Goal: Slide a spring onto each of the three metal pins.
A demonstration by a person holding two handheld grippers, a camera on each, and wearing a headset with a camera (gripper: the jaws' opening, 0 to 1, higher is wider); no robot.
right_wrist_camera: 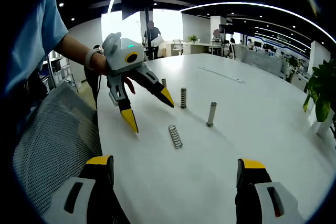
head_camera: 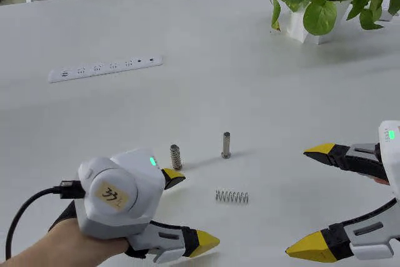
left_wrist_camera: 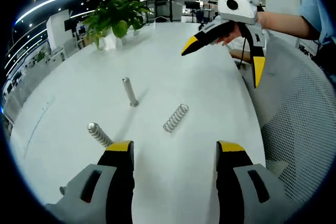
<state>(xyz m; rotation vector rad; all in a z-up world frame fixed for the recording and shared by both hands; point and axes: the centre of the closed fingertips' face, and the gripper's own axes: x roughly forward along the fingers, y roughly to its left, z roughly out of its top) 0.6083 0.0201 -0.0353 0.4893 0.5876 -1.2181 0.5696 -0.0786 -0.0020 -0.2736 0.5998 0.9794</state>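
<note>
On the white table (head_camera: 206, 92): loose spring (head_camera: 232, 196) lying flat, one pin bare.
My left gripper (head_camera: 195, 209), jaws apart, empty; spring-fitted pin (head_camera: 175, 157); bare pin (head_camera: 225, 144) upright, with the loose spring just in front of it, long axis left-right, off the left gripper's tips; right gripper (head_camera: 305, 201), jaws wide, empty, farther off. I judge left nearer.
</note>
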